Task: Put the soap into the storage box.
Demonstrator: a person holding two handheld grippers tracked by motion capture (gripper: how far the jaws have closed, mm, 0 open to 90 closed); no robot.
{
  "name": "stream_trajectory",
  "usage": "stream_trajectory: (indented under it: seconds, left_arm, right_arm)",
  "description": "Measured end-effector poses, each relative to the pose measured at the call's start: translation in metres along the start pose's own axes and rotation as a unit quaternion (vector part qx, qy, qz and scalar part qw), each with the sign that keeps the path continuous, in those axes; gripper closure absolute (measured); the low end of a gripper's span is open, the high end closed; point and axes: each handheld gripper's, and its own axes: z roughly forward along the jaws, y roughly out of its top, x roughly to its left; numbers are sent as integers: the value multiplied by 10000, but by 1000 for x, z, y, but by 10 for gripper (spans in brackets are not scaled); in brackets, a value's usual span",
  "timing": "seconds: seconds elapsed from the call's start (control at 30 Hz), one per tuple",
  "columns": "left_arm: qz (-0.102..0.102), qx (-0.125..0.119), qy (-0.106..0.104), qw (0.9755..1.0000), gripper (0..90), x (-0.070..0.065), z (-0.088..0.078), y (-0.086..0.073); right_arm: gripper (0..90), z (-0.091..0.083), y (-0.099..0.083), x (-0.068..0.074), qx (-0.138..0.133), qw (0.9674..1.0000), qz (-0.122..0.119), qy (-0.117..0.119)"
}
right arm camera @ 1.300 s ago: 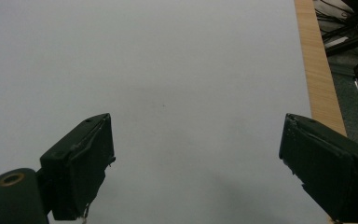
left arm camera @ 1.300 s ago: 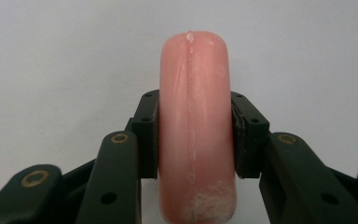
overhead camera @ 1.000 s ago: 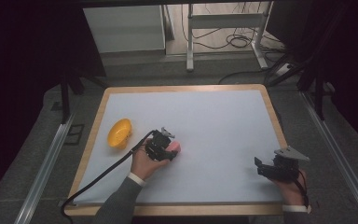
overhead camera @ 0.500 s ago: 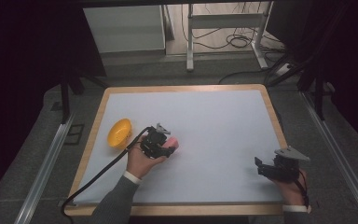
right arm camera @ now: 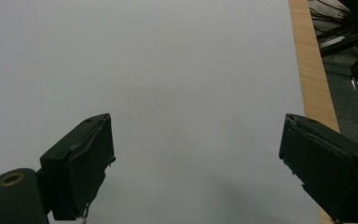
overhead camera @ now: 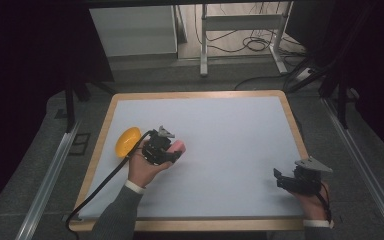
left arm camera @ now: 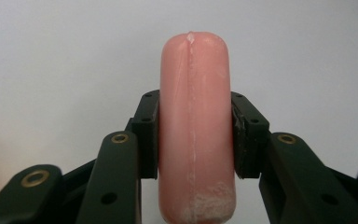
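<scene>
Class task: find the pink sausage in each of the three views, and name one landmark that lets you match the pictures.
High view: sausage left of centre, in the left gripper.
Left gripper view: sausage upright at centre, clamped between the jaws.
Right gripper view: not in it.
Shared landmark: the white table top.

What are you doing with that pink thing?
A person holds a gripper in each hand at a white table. The left gripper is shut on a pink sausage, pads pressing both its sides. An orange fruit lies on the table just beside that hand. The right gripper is open with nothing between its jaws, near the table's right edge.
</scene>
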Motion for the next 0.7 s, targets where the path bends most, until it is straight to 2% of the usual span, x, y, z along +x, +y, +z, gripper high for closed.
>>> stream_trajectory:
  seconds: [0.7]
  left_arm:
    - [-88, -212, 196, 9995, 602, 16, -23, 3]
  right_arm:
    - [98, -1, 0, -2, -6, 10000, 2, -13]
